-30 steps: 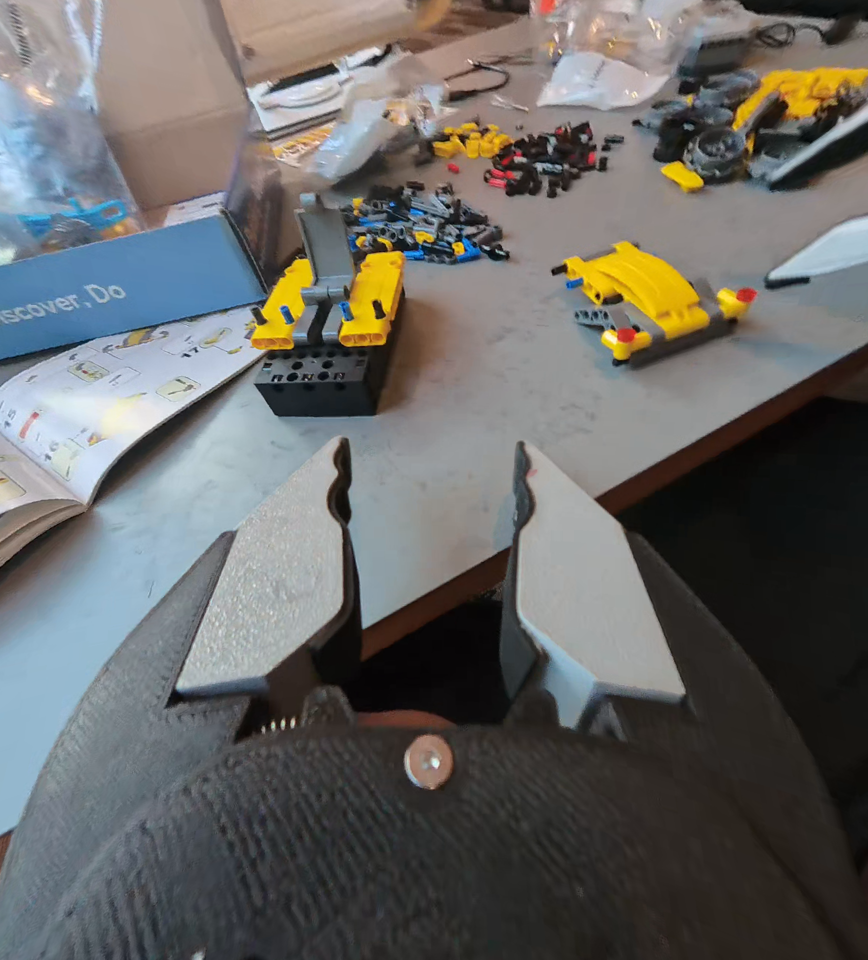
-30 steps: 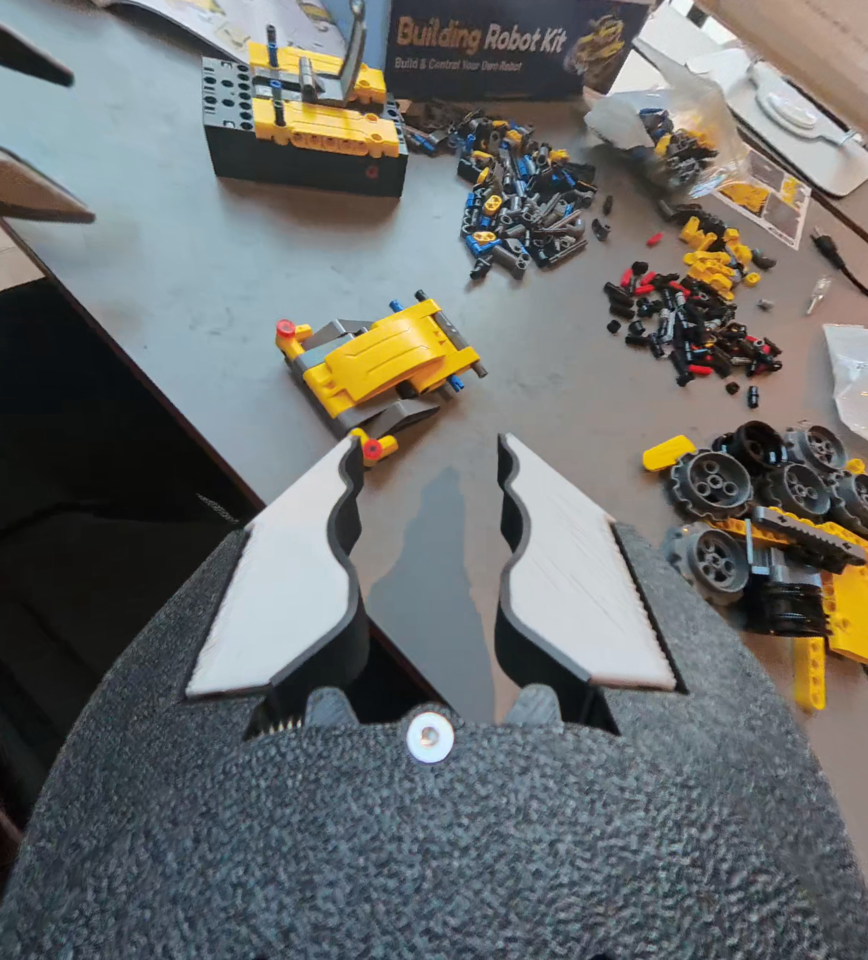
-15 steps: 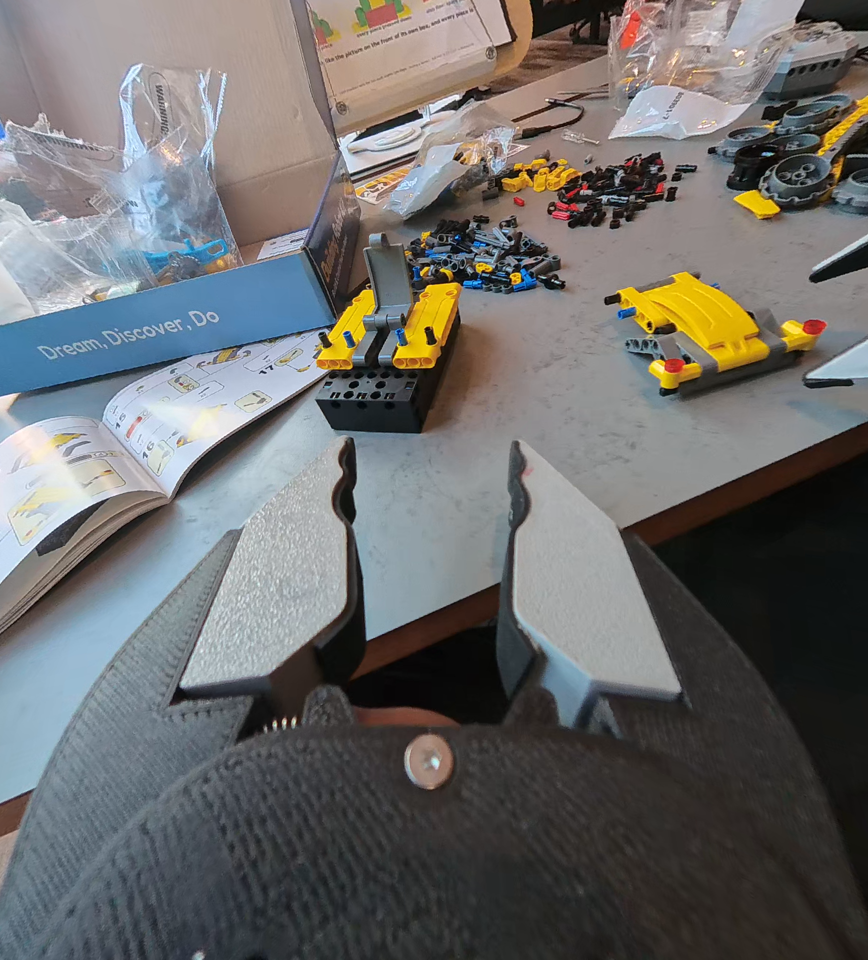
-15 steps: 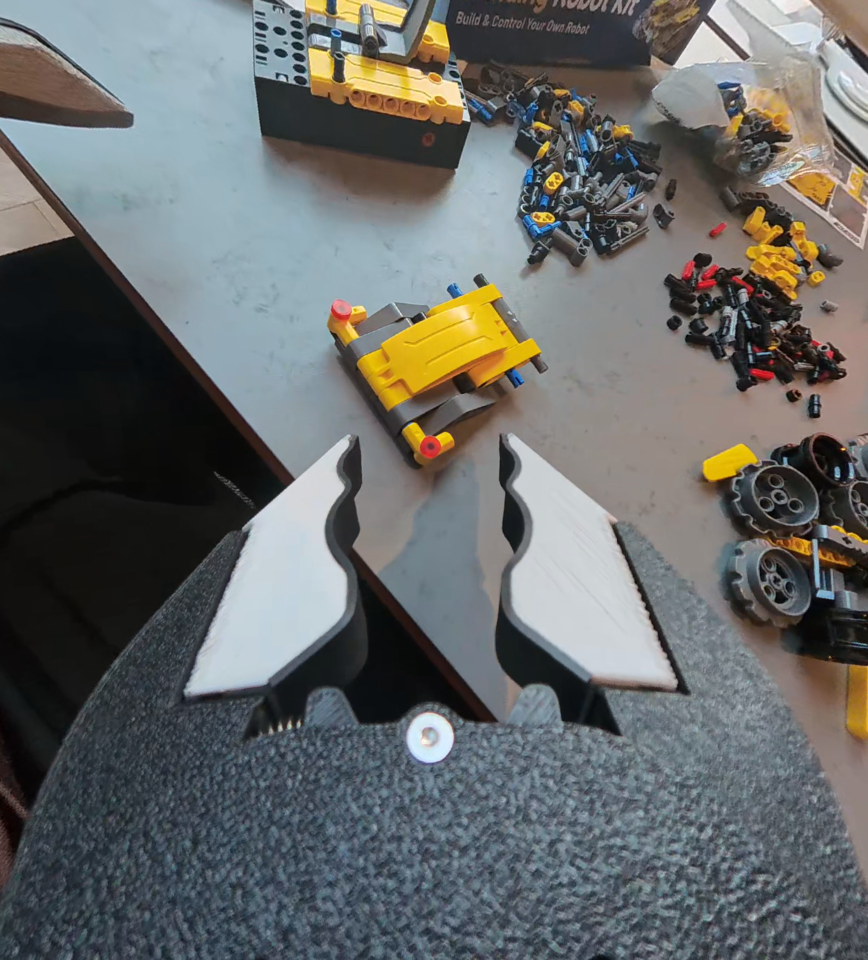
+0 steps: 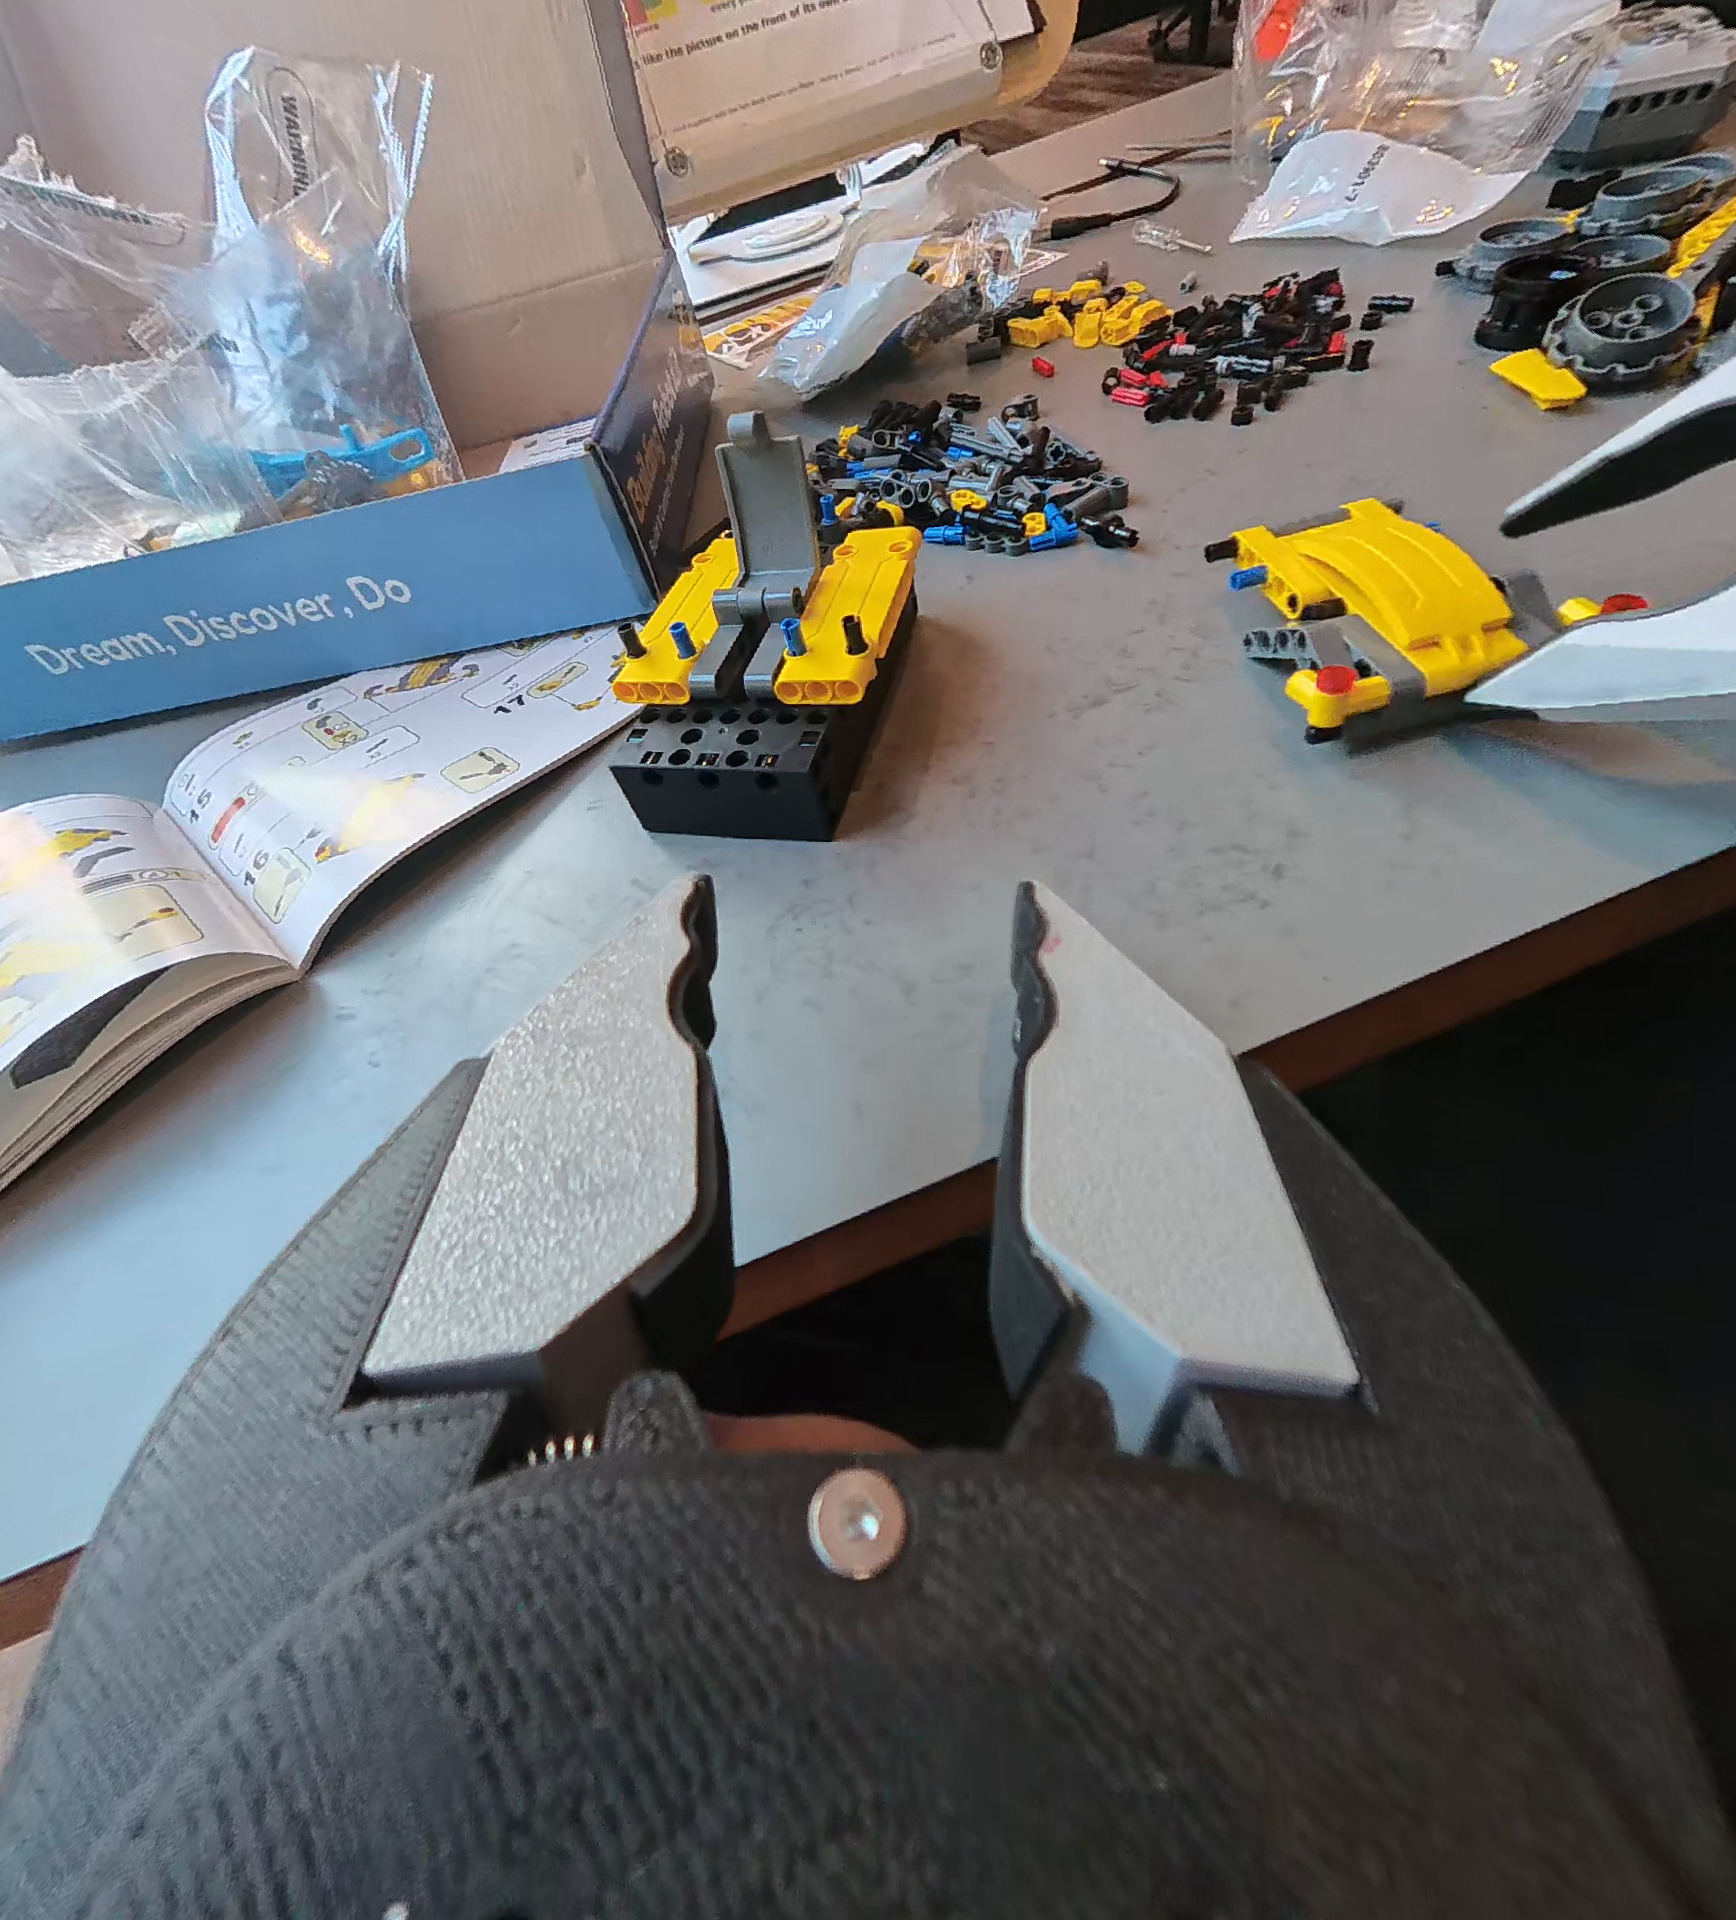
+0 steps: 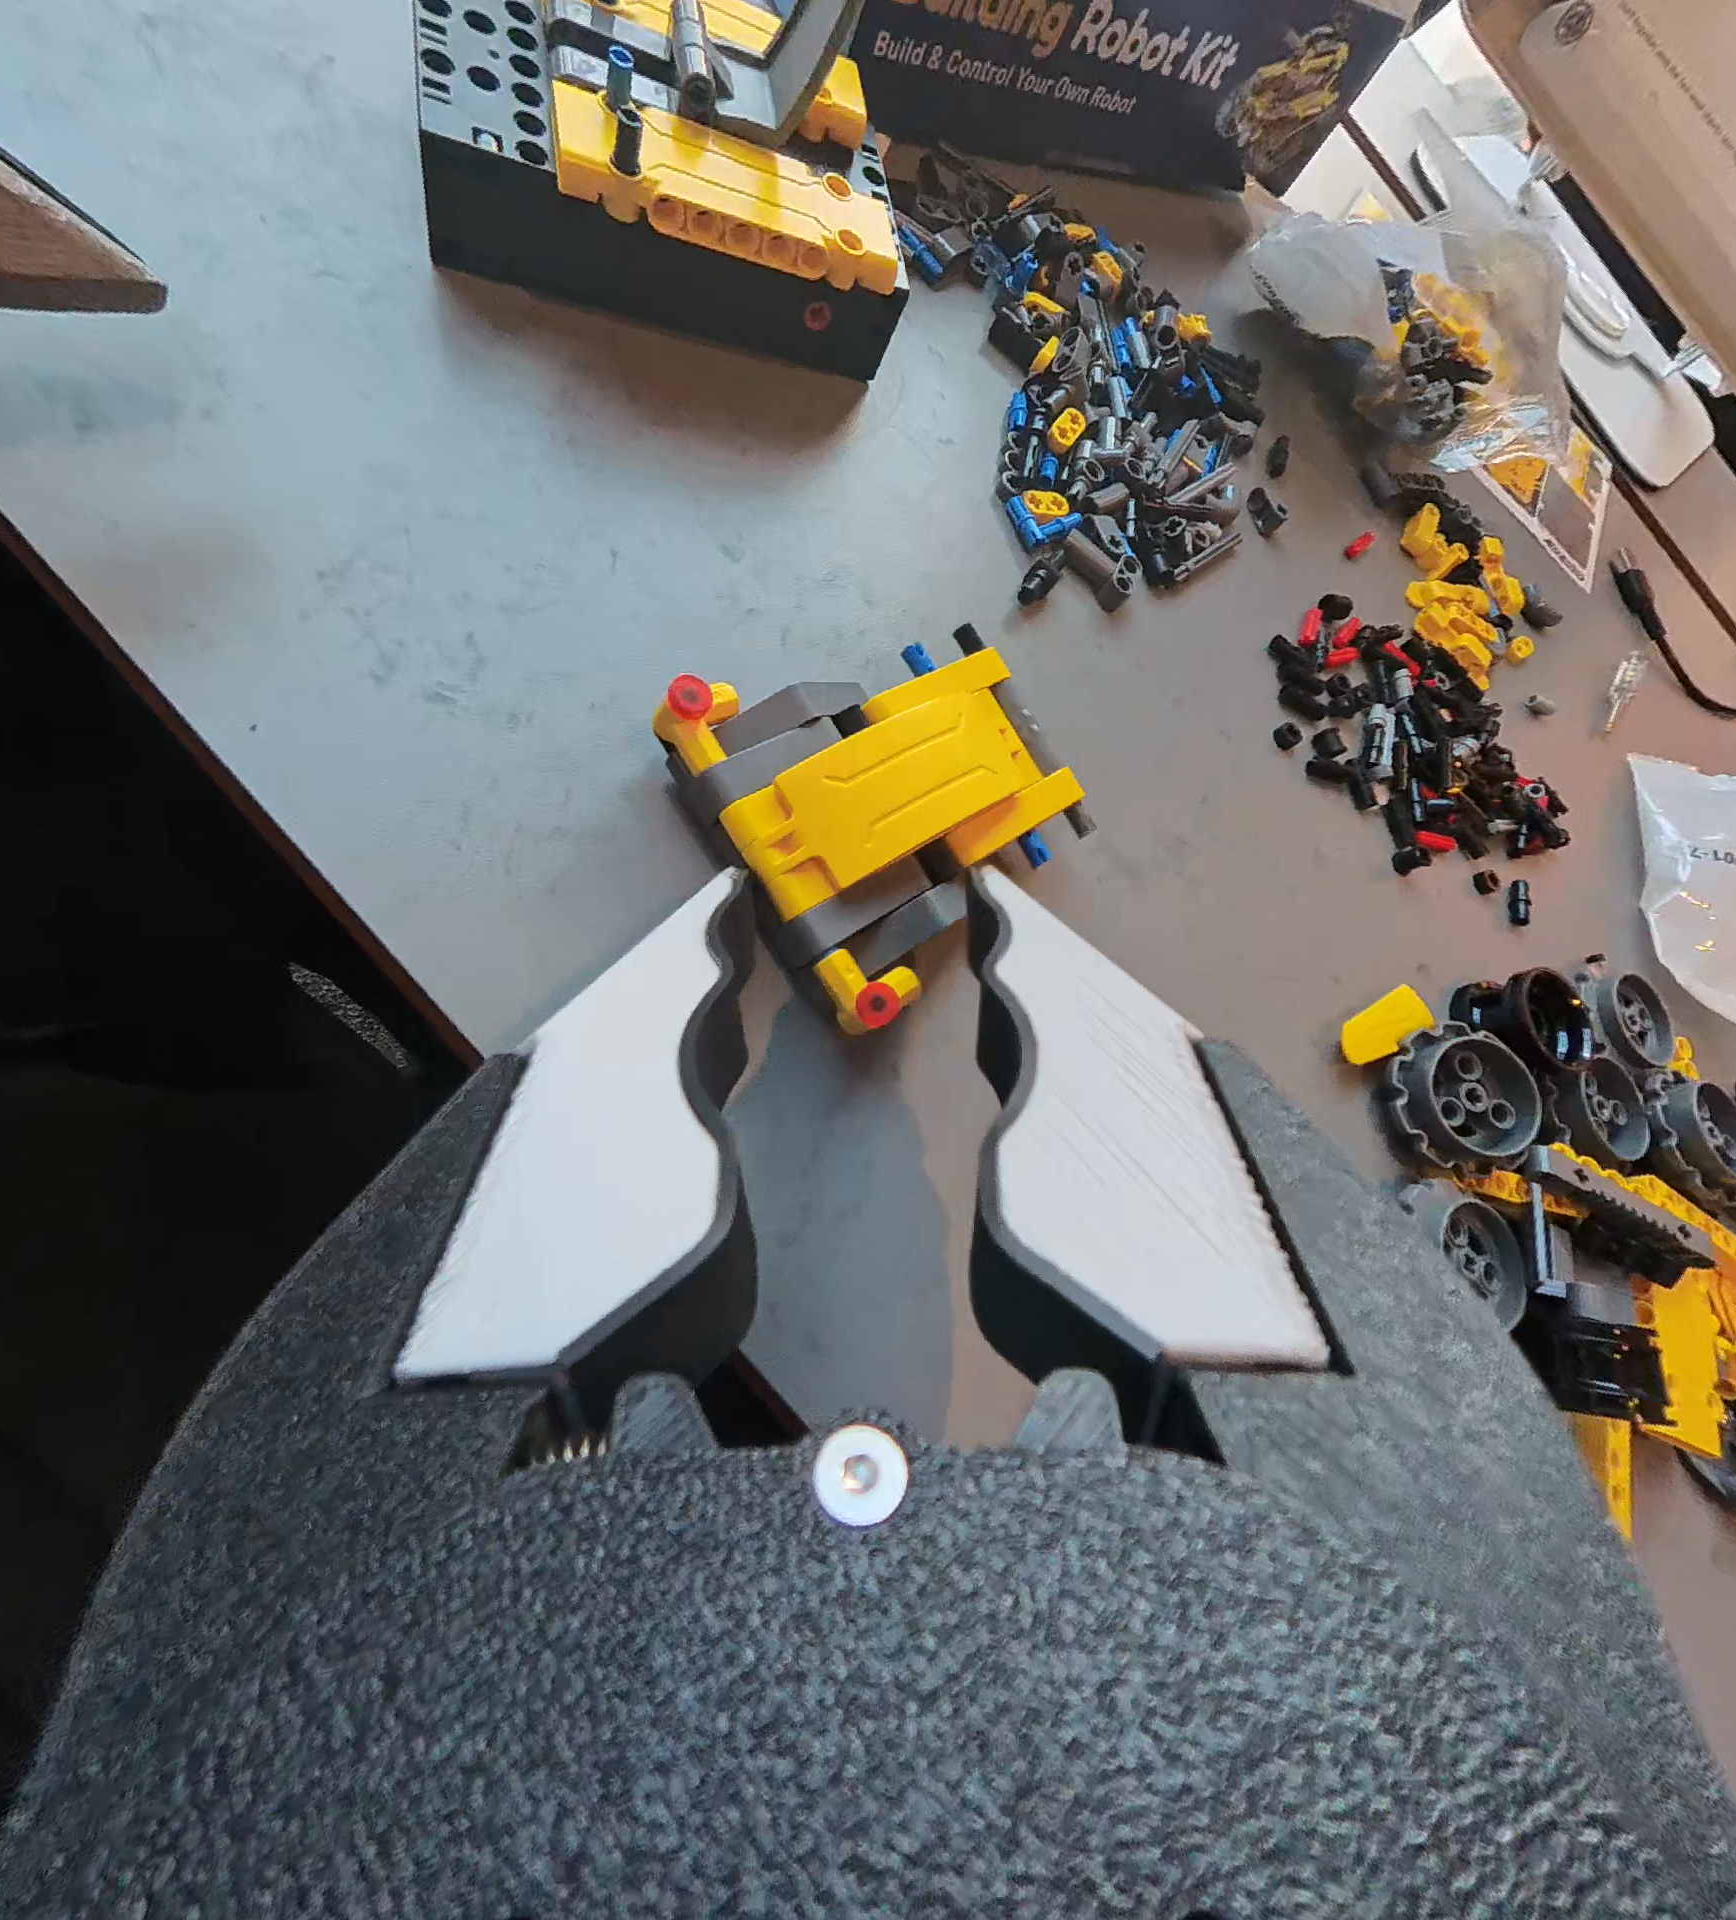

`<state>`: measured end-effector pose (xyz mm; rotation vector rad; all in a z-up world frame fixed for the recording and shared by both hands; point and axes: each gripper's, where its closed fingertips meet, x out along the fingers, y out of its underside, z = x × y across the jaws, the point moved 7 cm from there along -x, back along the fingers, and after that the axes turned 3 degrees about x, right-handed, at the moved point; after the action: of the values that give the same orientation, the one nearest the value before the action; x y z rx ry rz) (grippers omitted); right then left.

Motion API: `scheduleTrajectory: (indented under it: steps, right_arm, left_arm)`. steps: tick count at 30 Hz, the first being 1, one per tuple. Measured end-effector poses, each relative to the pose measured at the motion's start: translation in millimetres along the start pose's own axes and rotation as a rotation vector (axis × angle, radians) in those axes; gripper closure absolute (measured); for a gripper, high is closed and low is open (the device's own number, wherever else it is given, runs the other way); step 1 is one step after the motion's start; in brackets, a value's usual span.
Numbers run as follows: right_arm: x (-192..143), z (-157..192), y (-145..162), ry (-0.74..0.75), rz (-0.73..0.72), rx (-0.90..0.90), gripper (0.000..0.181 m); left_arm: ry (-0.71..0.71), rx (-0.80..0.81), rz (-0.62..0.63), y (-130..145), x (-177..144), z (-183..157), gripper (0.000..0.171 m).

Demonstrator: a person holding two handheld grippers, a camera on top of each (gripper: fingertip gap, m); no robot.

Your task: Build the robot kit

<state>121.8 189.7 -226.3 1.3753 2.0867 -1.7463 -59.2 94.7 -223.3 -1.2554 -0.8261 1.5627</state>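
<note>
A small yellow and grey brick assembly with red pins (image 6: 885,800) lies on the grey table near its front edge; it also shows in the left wrist view (image 5: 1363,592). My right gripper (image 6: 856,894) is open, its fingertips on either side of the assembly's near end. One of its fingers (image 5: 1674,655) shows in the left wrist view beside the assembly. My left gripper (image 5: 859,914) is open and empty over the table's front edge. It points at a black block topped with yellow beams and a grey upright panel (image 5: 770,675), also seen in the right wrist view (image 6: 656,239).
An open instruction booklet (image 5: 220,852) and a blue box (image 5: 272,613) holding plastic bags lie at the left. Piles of small pins and connectors (image 6: 1113,457) (image 6: 1415,717), grey wheels on a yellow chassis (image 6: 1591,1143) and more bags lie right. The table's brown edge (image 5: 1415,997) runs close by.
My right gripper has moved forward and down, so its open fingers now flank the yellow assembly's near end. My left gripper has stayed open while its view tilted and shifted slightly.
</note>
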Motion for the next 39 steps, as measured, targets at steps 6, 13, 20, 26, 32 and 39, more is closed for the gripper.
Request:
scheduleTrajectory:
  steps: [6,13,20,26,32,39]
  right_arm:
    - [3,-1,4,-0.001,0.012,-0.003,0.144]
    - [-4,3,4,-0.014,-0.023,-0.024,0.144]
    - [-21,-1,-3,-0.051,-0.141,0.002,0.144]
    - [-37,-6,-9,-0.075,-0.256,0.024,0.155]
    - [-35,-21,-3,-0.071,-0.276,0.079,0.151]
    - [-20,-29,8,-0.140,-0.231,0.149,0.156]
  left_arm:
    - [0.002,0.005,-0.001,0,0,-2,0.117]
    - [0.006,-0.009,-0.022,0,-1,-2,0.116]
    - [0.040,0.016,-0.056,1,-5,-11,0.115]
    - [0.109,-0.008,-0.064,3,-4,-17,0.108]
    - [0.188,-0.050,-0.075,4,0,-15,0.101]
    - [0.207,0.004,-0.133,-1,3,-8,0.106]
